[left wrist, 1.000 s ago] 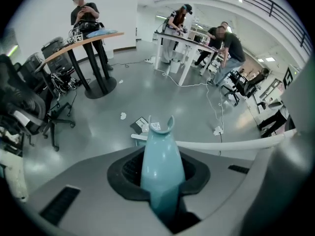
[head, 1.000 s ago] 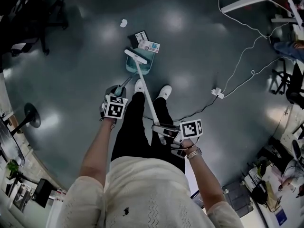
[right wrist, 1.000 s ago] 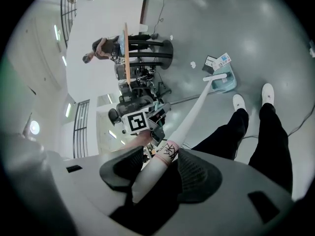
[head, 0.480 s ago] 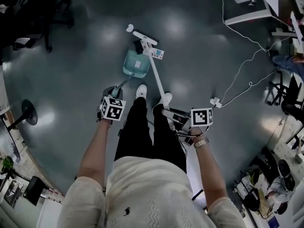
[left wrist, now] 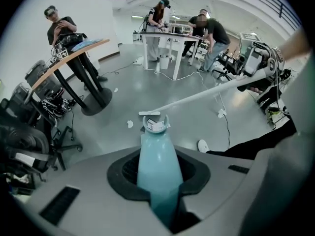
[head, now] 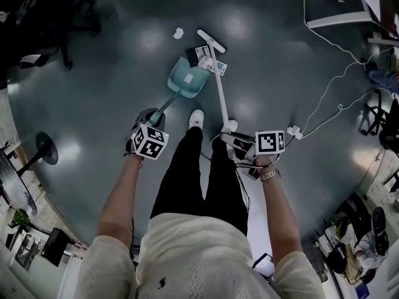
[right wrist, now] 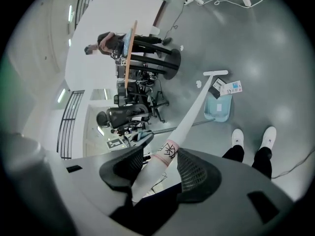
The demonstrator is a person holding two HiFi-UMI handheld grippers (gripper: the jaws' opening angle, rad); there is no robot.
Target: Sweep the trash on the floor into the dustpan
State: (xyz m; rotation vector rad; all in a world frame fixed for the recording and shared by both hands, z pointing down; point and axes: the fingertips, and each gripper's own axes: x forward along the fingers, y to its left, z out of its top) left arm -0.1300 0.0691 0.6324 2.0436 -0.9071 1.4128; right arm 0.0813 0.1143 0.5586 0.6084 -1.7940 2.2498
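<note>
We find the left gripper (left wrist: 160, 178) clamped on the dustpan (head: 186, 83) handle, and the right gripper (right wrist: 156, 168) clamped on the broom (head: 219, 89) shaft. The packets (head: 206, 56) lie between the broom head and the dustpan mouth.

No word or number is reading clearly anywhere. A black handwritten mark, like a single character, is sitting on the broom handle (right wrist: 167, 154) above a thin pink band, where the right gripper (right wrist: 156, 168) is clamping it; I cannot tell which character. Black-and-white square markers are showing on the right cube (head: 270, 142) and the left cube (head: 149, 142); these are patterns, not letters. A blue-and-white printed card (right wrist: 231, 87) is lying on the floor (right wrist: 275, 73) just beside the dustpan (right wrist: 217, 107), its print too small to read.
</note>
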